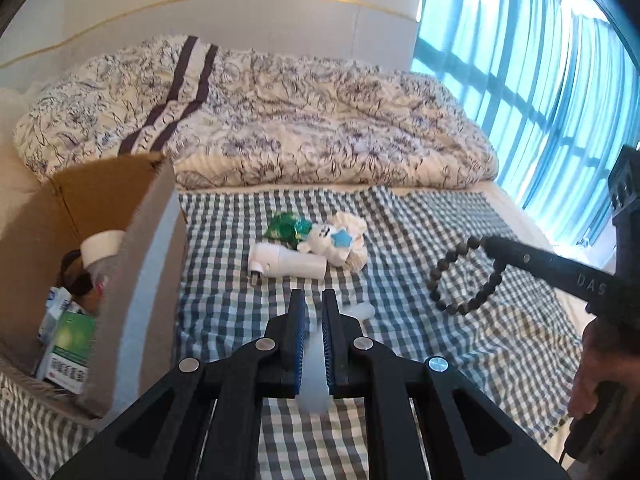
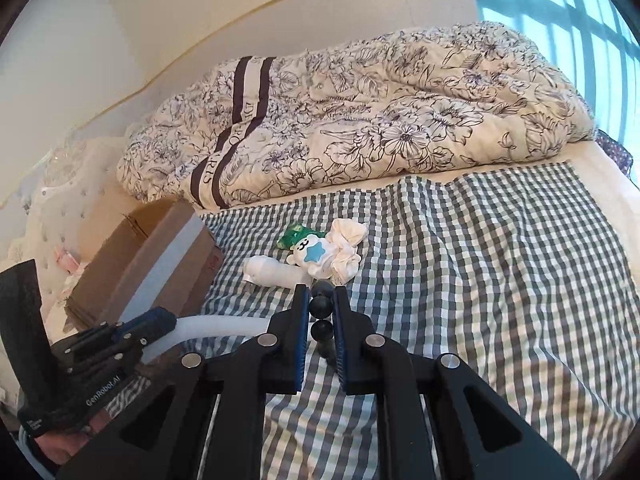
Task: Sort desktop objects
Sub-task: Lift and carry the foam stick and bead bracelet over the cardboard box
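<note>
Both wrist views downward over checkered cloth (image 1: 400,320)

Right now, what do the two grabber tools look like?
Both are black plastic. The left gripper and the right gripper each have two flat fingers lined with ribbed blue pads, joined by angular arms with round silver pins. White lettering marks their sides, and a thin black cable hangs from the right one.

A bed (image 2: 500,280) is covered by a checked cloth (image 1: 400,360) — a cardboard box (image 1: 132,240), a white tube (image 1: 288,265), a small toy (image 1: 328,240) and a flowered quilt (image 2: 380,120) are laid on it.
</note>
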{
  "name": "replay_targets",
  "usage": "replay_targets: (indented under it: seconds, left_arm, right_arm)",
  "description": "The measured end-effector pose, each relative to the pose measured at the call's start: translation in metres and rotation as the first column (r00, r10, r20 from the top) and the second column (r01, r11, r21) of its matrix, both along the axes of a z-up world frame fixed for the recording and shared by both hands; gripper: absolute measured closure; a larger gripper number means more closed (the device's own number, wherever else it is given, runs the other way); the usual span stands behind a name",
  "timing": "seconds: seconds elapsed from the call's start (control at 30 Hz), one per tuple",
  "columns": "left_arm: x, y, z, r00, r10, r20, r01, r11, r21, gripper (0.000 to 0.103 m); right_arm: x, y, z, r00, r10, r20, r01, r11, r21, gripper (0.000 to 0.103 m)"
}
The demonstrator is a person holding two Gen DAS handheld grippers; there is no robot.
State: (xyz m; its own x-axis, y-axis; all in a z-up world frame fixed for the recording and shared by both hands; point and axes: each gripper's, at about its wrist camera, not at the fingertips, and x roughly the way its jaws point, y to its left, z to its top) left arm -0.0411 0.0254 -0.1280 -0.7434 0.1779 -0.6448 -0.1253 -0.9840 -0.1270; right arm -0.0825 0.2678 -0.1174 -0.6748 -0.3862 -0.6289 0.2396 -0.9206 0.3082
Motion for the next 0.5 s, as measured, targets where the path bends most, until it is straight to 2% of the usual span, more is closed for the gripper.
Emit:
replay_targets:
  seconds: [0.17,0.27,0.33,0.47,0.5]
  left_arm:
    - [0.015,-0.005,0.023,0.999,0.000,-0.038,0.000,1.000,0.004,0.095]
    - [0.022,-0.008,0.025,0.999,0.003,-0.038,-0.003,1.000,0.008,0.095]
    - [0.024,-0.010,0.020,1.000,0.001,-0.031,0.000,1.000,0.013,0.095]
    - [0.017,-0.005,-0.015,0.997,-0.042,0.066,0.043,0.999,-0.006,0.088]
    - [0.016,-0.002,-0.028,0.995,-0.053,0.087,0.055,0.998,-0.015,0.082]
  right_arm:
    - [0.019,-0.001,0.015,1.000,-0.001,-0.014,0.000,1.000,-0.006,0.092]
    - [0.034,-0.003,0.021,1.000,-0.011,-0.025,0.010,1.000,-0.021,0.092]
    - [0.040,-0.005,0.023,1.000,-0.011,-0.024,0.010,1.000,-0.024,0.092]
    - [0.051,-0.004,0.025,1.000,-0.012,-0.020,0.011,0.999,-0.038,0.092]
    - [0.051,-0.005,0.025,1.000,-0.010,-0.016,0.009,0.999,-0.042,0.092]
